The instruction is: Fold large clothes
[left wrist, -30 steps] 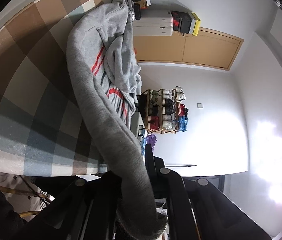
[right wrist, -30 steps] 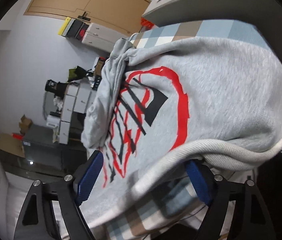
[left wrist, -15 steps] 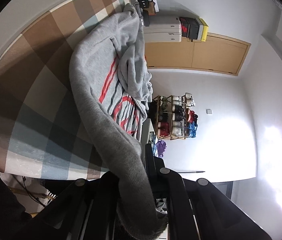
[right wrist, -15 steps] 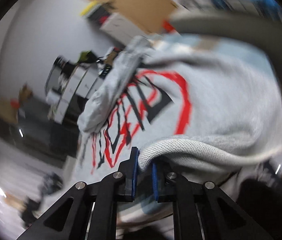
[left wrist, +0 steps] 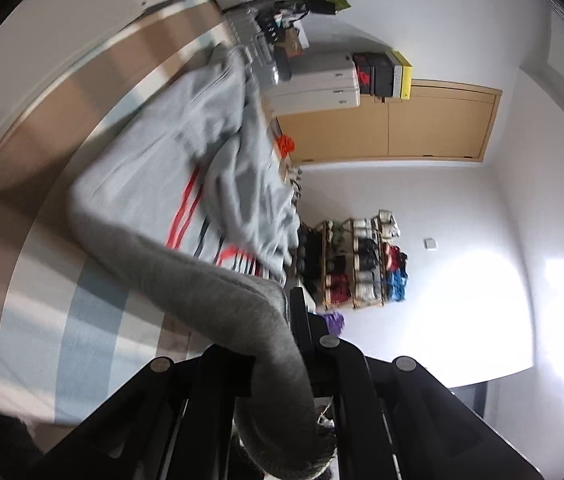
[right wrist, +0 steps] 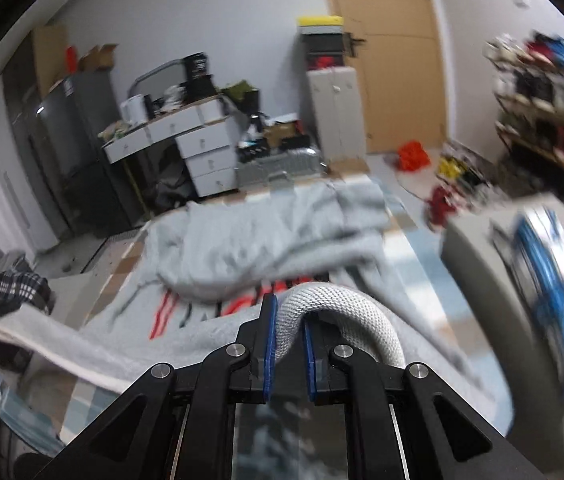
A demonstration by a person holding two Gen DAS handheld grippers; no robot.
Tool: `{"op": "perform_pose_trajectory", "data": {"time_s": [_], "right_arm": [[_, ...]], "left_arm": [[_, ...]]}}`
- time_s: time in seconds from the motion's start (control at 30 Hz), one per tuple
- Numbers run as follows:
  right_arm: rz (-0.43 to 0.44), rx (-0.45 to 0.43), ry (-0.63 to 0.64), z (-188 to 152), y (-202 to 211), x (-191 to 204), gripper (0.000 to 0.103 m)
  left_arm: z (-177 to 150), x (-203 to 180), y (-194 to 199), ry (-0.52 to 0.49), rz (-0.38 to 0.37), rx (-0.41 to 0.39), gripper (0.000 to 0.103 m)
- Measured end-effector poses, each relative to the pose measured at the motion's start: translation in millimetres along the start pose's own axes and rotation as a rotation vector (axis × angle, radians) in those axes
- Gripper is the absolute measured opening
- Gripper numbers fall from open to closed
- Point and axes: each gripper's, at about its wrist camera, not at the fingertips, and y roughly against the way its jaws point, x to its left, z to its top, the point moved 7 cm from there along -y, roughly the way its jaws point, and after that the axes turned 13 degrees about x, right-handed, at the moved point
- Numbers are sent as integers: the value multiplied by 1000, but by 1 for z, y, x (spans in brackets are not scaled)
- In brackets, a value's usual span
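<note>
gripping the grey sweatshirt (right wrist: 266,236) hem, both grippers' jaws clenched; its red-black print blurs, seemingly unreadable.

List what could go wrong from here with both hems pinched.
1. The right hand-held gripper pinches only the ribbed hem; it could slip out.
2. A sleeve lies bunched across the sweatshirt; it may get folded inside.
3. The left hand-held gripper holds little cloth.

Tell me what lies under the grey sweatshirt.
The grey sweatshirt lies on a checked cloth of brown, white and pale blue squares, which shows around its edges. What lies beneath the garment's middle, and what that cloth covers, cannot be seen.
</note>
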Motion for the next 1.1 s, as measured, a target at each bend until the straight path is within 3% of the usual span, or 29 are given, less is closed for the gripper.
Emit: {"op": "perform_pose_trajectory", "data": {"time_s": [0.23, 0.43, 0.53, 0.57, 0.67, 0.73, 0.8, 0.9, 0.93, 1.0, 1.03, 1.07, 1.1], "right_arm": [[-57, 57, 120, 127, -61, 4, 10], [-110, 183, 160, 219, -164, 3, 10], [-123, 230, 172, 243, -217, 6, 10], [-140, 264, 179, 246, -238, 5, 10], [-182, 304, 169, 252, -281, 0, 10], [-165, 397, 175, 250, -315, -3, 10], [-113, 443, 89, 251, -333, -14, 11], [48, 508, -90, 252, -345, -35, 14], [91, 494, -143, 255, -341, -44, 18], [152, 426, -203, 263, -324, -60, 45], [161, 382, -217, 267, -312, -69, 81], [164, 343, -230, 271, -301, -77, 96], [168, 283, -250, 276, -285, -87, 96]], "left_arm": [[104, -38, -19, -5, 93, -59, 1], [208, -32, -46, 40, 201, -94, 1], [251, -16, -59, 67, 272, -132, 1], [263, -8, -64, 101, 281, -110, 1], [297, 26, -79, 197, 278, -146, 1], [309, 42, -92, 232, 296, -118, 1], [321, 56, -102, 260, 322, -102, 1], [327, 64, -108, 266, 331, -83, 1], [326, 62, -109, 250, 325, -67, 1], [324, 50, -104, 189, 356, -59, 15], [324, 42, -99, 164, 365, -77, 32], [324, 33, -85, 139, 364, -131, 55], [327, 26, -71, 129, 355, -181, 65]]}}
